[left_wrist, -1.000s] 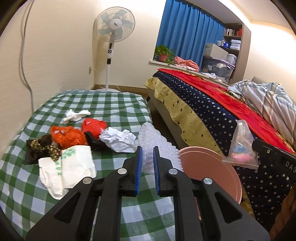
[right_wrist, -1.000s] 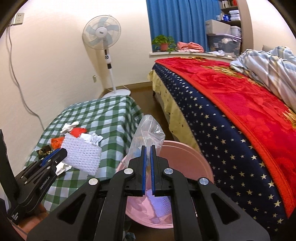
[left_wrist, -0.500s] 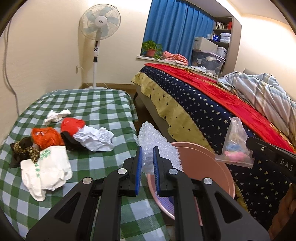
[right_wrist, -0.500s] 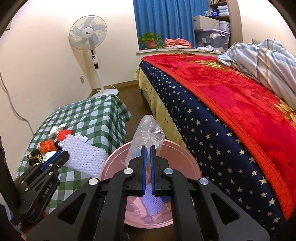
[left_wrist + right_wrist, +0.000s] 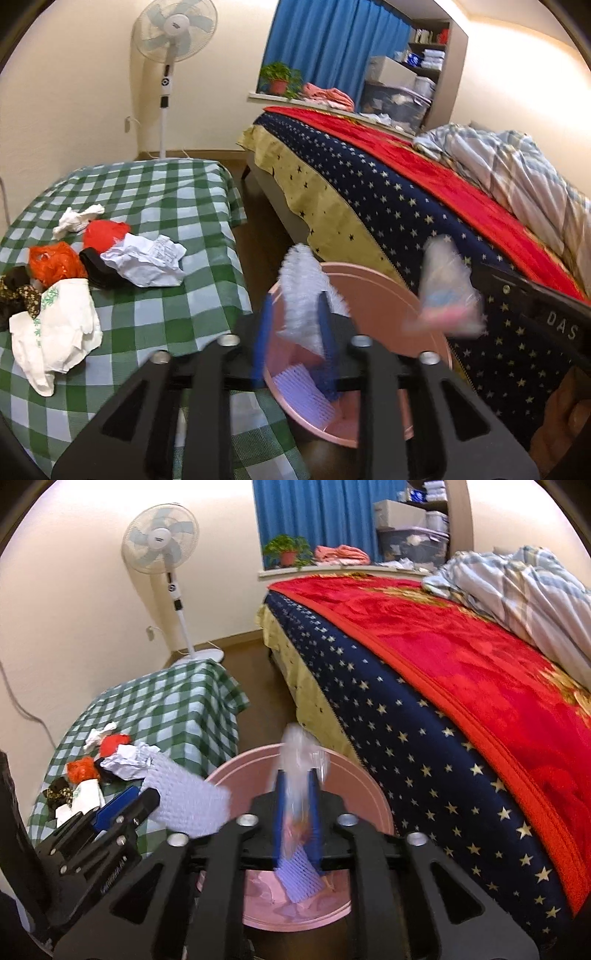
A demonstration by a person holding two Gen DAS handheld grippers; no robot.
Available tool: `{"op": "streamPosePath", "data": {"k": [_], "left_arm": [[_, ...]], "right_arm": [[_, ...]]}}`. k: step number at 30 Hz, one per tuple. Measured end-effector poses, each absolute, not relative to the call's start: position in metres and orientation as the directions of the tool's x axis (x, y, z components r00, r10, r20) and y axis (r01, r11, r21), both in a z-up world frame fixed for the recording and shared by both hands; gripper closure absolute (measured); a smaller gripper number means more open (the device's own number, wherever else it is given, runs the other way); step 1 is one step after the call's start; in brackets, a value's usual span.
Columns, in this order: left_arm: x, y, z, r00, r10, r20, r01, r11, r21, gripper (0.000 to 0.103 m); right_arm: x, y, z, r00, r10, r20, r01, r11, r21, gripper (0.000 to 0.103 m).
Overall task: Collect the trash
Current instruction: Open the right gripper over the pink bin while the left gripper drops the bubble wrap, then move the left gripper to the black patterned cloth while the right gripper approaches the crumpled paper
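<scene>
On the checked table [image 5: 155,192] at the left, trash is still waiting: a white bag [image 5: 55,332], an orange bag [image 5: 55,260], a red bag [image 5: 103,234], crumpled paper [image 5: 147,258], a twisted tissue [image 5: 75,219] and a dark scrap [image 5: 14,288], all clustered near the edge closest to the viewer.

Next along, the left gripper [image 5: 295,332] hangs over the table-side rim of the pink basin [image 5: 373,295]. Its jaws are opening, at a narrow gap, and the white foam netting [image 5: 306,295] stands between them, blurred; whether the pads touch it cannot be told. From the right wrist view the netting [image 5: 188,801] overhangs the basin rim [image 5: 354,775] and lies partly outside it. Judgement: the release would be safer with this gripper carried further over the basin's middle, else the light netting may slide down between table and basin.

Further right, the right gripper [image 5: 297,812] is above the basin's centre, jaws likewise opening and narrow, with the clear plastic bag [image 5: 301,768] upright and blurred in the gap, apparently slipping. Earlier trash lies in the basin directly below. This drop looks well placed.

Recommendation: open both fully, pause until both pieces settle inside, then return to the table cluster. The bed [image 5: 461,686] at far right carries no visible trash.
</scene>
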State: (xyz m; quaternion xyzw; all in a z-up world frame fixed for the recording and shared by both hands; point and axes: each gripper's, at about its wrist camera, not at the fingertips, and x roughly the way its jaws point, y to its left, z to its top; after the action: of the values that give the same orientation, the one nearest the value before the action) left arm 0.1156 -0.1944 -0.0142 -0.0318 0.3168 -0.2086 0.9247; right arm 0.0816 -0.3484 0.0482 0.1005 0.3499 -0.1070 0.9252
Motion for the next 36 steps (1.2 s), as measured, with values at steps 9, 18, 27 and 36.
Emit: {"op": "streamPosePath", "data": {"k": [9,18,27,36], "left_arm": [[0.116,-0.18,-0.013,0.732,-0.378,-0.567,0.328,0.925,-0.193,0.074],[0.116,-0.148,-0.008,0.773,-0.317,-0.55,0.259,0.949,-0.182,0.074],[0.121,-0.098,-0.007,0.808,-0.23,-0.542,0.157,0.971,-0.177,0.075],[0.126,-0.043,-0.008,0.838,-0.12,-0.533,0.035,0.985,-0.168,0.075]], "right_arm": [[0.081,-0.344,0.049,0.744,-0.128,-0.656,0.262,0.959,0.11,0.075],[0.082,-0.331,0.053,0.771,-0.096,-0.629,0.221,0.968,0.122,0.074],[0.091,-0.311,0.055,0.805,-0.021,-0.592,0.148,0.975,0.166,0.074],[0.117,-0.274,0.048,0.816,0.08,-0.572,0.045,0.979,0.2,0.076]]}}
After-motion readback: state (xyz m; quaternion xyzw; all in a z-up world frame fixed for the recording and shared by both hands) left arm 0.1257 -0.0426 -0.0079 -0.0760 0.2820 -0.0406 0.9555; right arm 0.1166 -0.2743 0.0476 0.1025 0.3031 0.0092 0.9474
